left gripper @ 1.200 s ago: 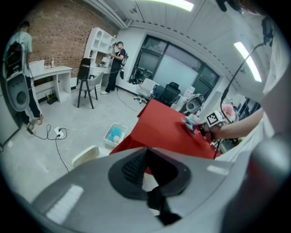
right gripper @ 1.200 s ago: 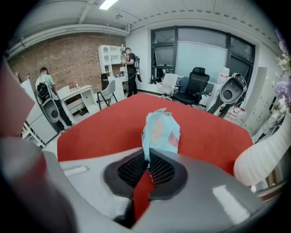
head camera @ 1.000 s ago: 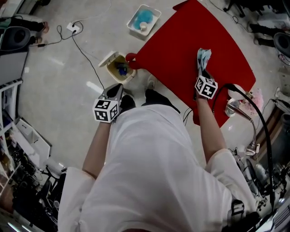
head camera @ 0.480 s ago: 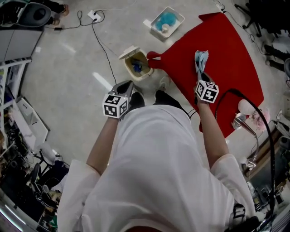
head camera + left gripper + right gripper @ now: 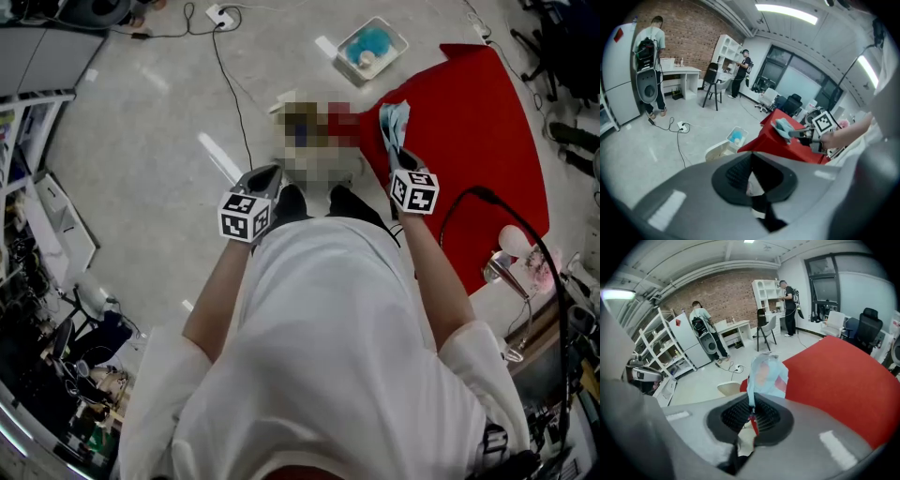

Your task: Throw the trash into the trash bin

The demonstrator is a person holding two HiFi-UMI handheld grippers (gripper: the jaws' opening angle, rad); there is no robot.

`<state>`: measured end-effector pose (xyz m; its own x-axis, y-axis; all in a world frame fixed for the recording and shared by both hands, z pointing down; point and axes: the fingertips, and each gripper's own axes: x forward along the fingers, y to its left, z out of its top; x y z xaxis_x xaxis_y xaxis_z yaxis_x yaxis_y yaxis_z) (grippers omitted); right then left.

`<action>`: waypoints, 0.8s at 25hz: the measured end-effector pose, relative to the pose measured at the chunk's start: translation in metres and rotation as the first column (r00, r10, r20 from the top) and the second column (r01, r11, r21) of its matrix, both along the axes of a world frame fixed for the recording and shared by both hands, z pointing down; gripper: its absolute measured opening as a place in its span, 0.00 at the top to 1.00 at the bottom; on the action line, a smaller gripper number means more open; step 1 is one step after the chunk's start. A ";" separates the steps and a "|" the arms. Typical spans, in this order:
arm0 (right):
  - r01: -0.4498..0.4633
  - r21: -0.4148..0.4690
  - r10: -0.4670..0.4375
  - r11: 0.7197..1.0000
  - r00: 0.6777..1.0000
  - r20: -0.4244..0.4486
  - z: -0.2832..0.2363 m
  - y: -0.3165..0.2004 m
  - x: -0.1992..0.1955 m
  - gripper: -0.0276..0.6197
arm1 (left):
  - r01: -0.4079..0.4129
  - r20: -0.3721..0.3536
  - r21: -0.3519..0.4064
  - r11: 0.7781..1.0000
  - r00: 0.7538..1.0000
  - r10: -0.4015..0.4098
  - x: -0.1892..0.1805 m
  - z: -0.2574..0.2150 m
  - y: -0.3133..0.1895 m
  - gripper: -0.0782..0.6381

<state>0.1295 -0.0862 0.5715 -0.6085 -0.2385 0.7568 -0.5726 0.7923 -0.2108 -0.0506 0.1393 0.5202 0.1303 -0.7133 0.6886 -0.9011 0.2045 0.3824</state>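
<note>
The floor (image 5: 141, 169) is pale grey and shiny. A black cable (image 5: 234, 94) runs over it from a power strip (image 5: 217, 14). A bench (image 5: 487, 122) with a red top stands at the right. On the floor beside its far corner lies a white tray (image 5: 372, 47) with something blue in it. The room has a brick wall (image 5: 726, 296) at the back, with white shelves (image 5: 764, 291) next to it. One person (image 5: 700, 317) stands there by a white desk, and another person (image 5: 789, 298) stands further right.

The trash bin (image 5: 718, 149) is cream-coloured and stands on the floor at the corner of the bench; in the head view a mosaic patch covers it.

The right claw (image 5: 397, 153) has its jaws pressed together on the trash (image 5: 394, 122), a crumpled light-blue piece. The piece sticks up from the claw above the bench edge, near the bin but not over it.

The left claw (image 5: 270, 172) hangs over the floor, on the other side of the bin. Its jaws are together and nothing is between them.
</note>
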 end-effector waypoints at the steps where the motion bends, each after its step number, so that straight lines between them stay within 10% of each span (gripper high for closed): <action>1: 0.024 -0.007 -0.024 1.000 1.000 0.001 0.002 0.006 -0.007 0.95 | 0.008 -0.002 -0.002 1.000 1.000 -0.008 -0.002 0.001 0.002 0.88; 20: 0.370 -0.121 -0.365 0.921 0.929 0.065 0.026 0.127 -0.113 0.95 | 0.116 -0.034 -0.040 0.992 0.993 -0.117 -0.041 0.022 0.062 0.88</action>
